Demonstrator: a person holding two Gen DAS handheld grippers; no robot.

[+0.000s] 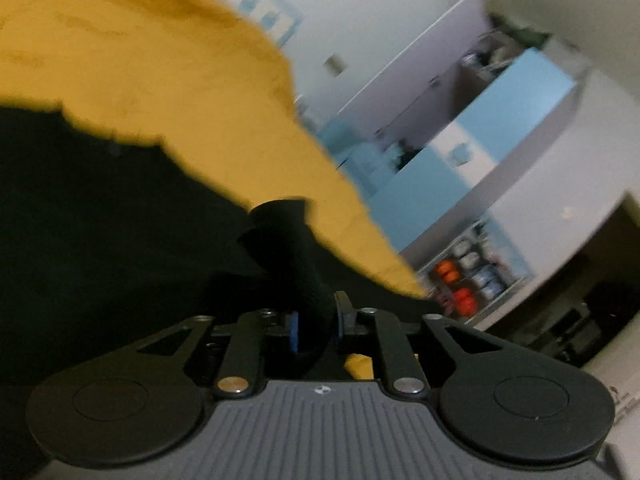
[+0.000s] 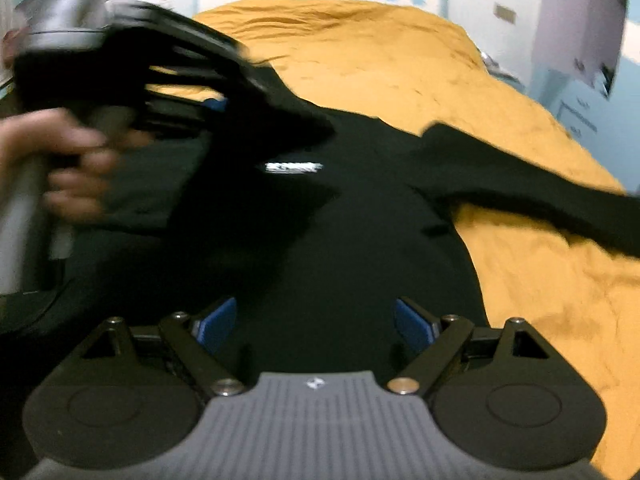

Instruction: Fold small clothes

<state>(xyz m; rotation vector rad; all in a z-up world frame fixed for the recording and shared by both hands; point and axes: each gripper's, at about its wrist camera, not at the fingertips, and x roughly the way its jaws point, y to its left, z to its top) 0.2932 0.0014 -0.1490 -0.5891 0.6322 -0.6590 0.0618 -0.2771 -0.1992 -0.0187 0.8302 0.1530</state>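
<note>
Setting: a bed under a mustard-yellow cover; pale walls with blue panels behind it; both views smeared by motion blur.
Garment: a black long-sleeved top lies spread on the cover, filling the middle of the right wrist view; small white lettering shows on it just above centre.
Sleeve, far side: one black sleeve stretches out toward 3 o'clock, lying flat on the yellow cover.
Right gripper: right gripper sits low over the body of the top, blue pads spread wide apart, nothing between them.
Left gripper: left gripper has its blue pads close together, with a rolled-up fold of black fabric running between them and rising toward 12 o'clock; the pads look pressed on the cloth, though blur makes the contact hard to judge.
Left gripper, seen from the right: it shows at 10 o'clock, a dark blurred frame with the black cloth trailing from its tip.
Hand: a person's hand grips its pale handle at 9 o'clock.
Left view, background: yellow cover fills 11 o'clock, black fabric 9 o'clock; shelves with orange and white objects, too blurred to name, at 4 o'clock.
</note>
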